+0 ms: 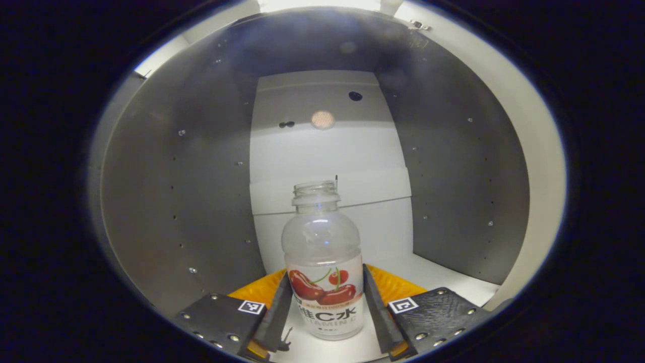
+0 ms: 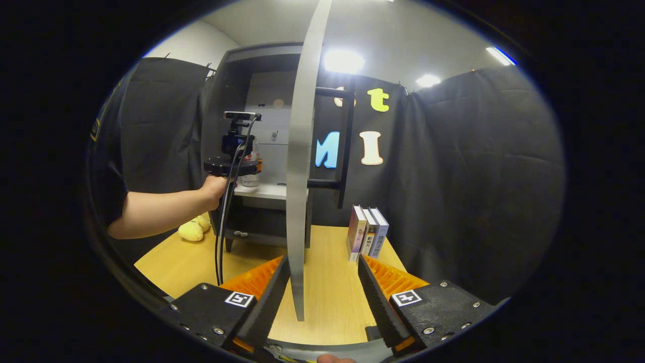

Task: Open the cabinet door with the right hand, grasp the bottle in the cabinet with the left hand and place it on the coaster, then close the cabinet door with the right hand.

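Since the bottle (image 1: 323, 262) stands upright on the cabinet's white shelf (image 1: 443, 275), its cap off and its body clear and seemingly empty, the carry to the coaster has not begun. In the left gripper view it sits at six o'clock, squarely between the two fingers of the left gripper (image 1: 326, 307). The fingers (image 1: 276, 312) flank the label on either side and look to be at or very near its sides, but whether both press on it I cannot tell. Around it, the grey side walls (image 1: 176, 201) and white back panel (image 1: 327, 151) of the cabinet (image 2: 242, 101) fill out to nine, twelve and three o'clock.

In the right gripper view, the cabinet door (image 2: 301, 151) is swung open and seen edge-on, running from twelve o'clock down to six. Its lower edge lies between the spread fingers of the right gripper (image 2: 322, 302), nearer the left one; contact is unclear. At nine o'clock a person's hand (image 2: 214, 189) holds the left gripper into the cabinet. On the wooden table (image 2: 327, 287) are books (image 2: 367, 232) at about four o'clock of the door and a yellow plush toy (image 2: 194, 229) at eight.

By my reading, the door opening is done and the grasp is under way. Lifting out, placing on the coaster and closing the door remain.
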